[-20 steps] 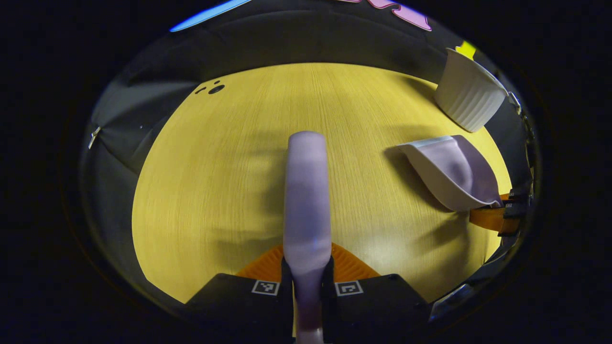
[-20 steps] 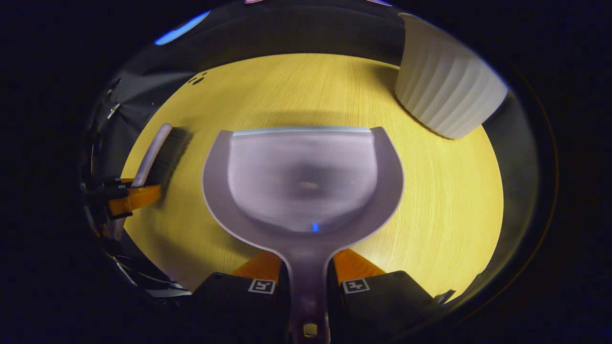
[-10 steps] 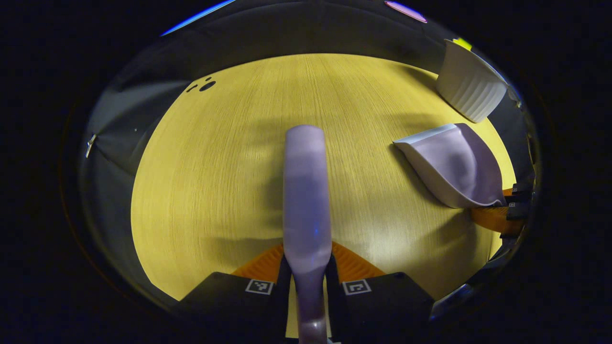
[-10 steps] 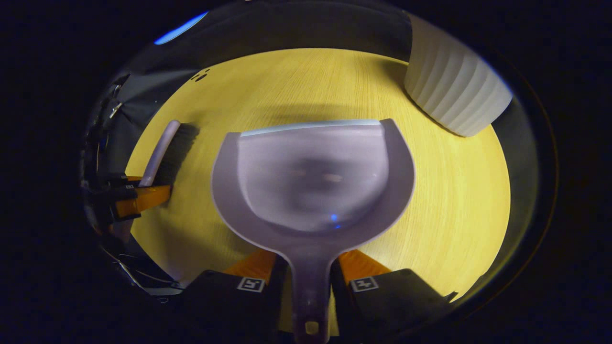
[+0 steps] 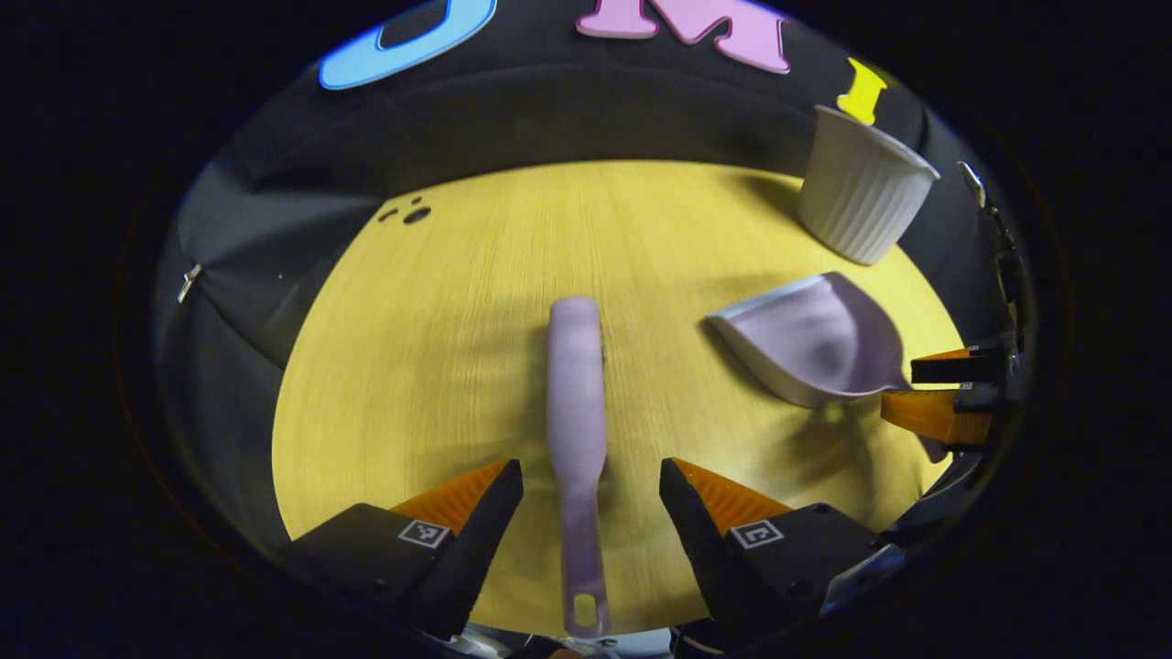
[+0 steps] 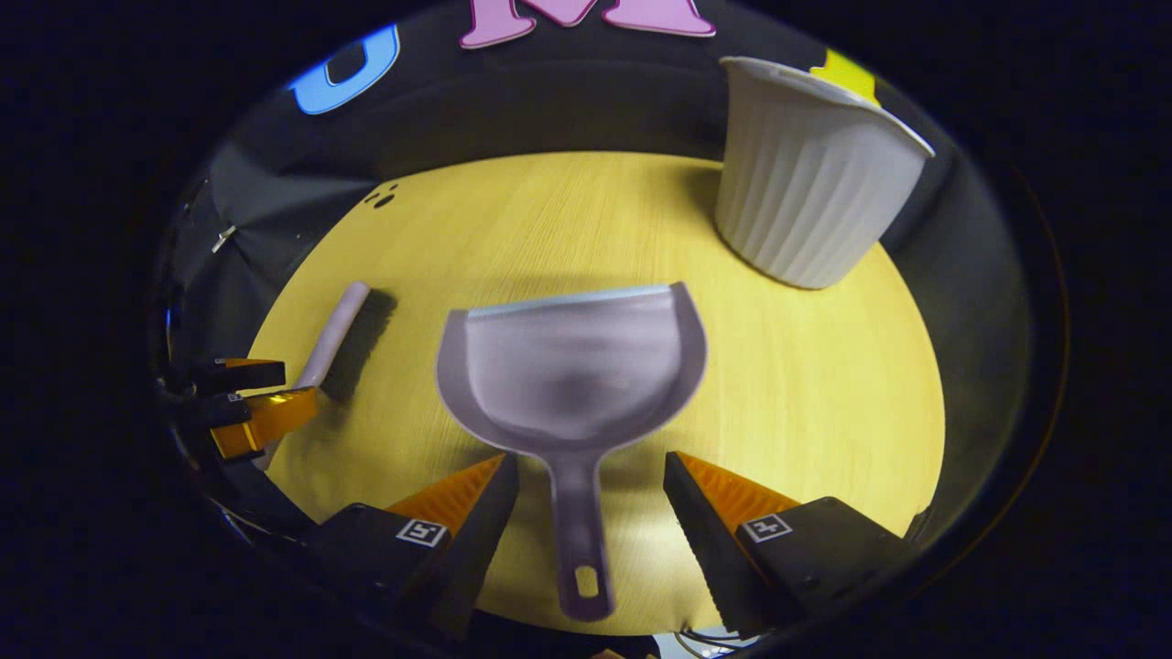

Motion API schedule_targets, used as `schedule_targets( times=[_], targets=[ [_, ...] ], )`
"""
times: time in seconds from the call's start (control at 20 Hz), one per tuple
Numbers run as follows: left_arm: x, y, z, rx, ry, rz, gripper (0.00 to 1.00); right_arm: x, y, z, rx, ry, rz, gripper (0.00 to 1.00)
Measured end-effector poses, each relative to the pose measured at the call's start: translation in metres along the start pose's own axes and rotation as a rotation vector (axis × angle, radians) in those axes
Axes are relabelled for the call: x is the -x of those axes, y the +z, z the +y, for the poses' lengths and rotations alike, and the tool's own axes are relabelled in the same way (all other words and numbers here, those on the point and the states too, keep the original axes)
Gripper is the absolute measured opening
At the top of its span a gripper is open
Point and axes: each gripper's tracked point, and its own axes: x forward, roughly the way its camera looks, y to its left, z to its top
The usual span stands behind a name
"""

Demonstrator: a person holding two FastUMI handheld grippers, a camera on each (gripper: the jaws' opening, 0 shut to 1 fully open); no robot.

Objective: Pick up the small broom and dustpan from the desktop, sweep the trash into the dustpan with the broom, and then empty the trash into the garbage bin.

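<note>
A pale lilac small broom [image 5: 577,403] lies on the yellow wooden desktop [image 5: 458,329], its handle running back between the fingers of my left gripper [image 5: 591,485], which stands open and apart from it. The lilac dustpan [image 6: 572,371] rests flat on the desktop, mouth facing away, its handle between the spread fingers of my right gripper [image 6: 591,480], also open. From the left gripper view the dustpan [image 5: 810,343] sits to the right with the right gripper [image 5: 948,389] behind it. From the right gripper view the broom [image 6: 334,334] lies at the left by the left gripper [image 6: 247,403].
A white ribbed garbage bin [image 6: 806,174] stands upright at the far right of the desktop, also visible as the bin [image 5: 861,188]. Small dark holes [image 5: 412,213] mark the far left of the desktop. Black cloth surrounds the desktop's edges.
Both grippers let go: the broom and the dustpan now lie on the desktop, and both grippers have opened and pulled back from them.
</note>
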Motion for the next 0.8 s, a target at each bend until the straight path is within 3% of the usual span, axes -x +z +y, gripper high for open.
schedule_targets(
  times=[0.15, 0.2, 0.25, 0.5, 0.8],
  targets=[
    [0.052, 0.023, -0.002, -0.016, 0.019, -0.169, 0.95, 0.043, 0.028, -0.005, -0.004, -0.031, -0.132, 1.0],
    [0.07, 0.034, -0.002, -0.003, 0.03, -0.241, 0.95, 0.058, 0.039, -0.005, 0.0, -0.034, -0.183, 0.94],
    [0.089, 0.042, -0.003, 0.02, 0.03, -0.305, 0.95, 0.076, 0.051, -0.003, 0.003, -0.042, -0.246, 1.0],
    [0.185, 0.06, -0.008, 0.15, 0.011, -0.569, 0.95, 0.16, 0.088, 0.012, 0.006, -0.031, -0.502, 0.99],
    [0.265, 0.031, -0.008, 0.17, 0.065, -0.693, 0.96, 0.232, 0.073, 0.044, 0.019, 0.022, -0.665, 0.99]
  ],
)
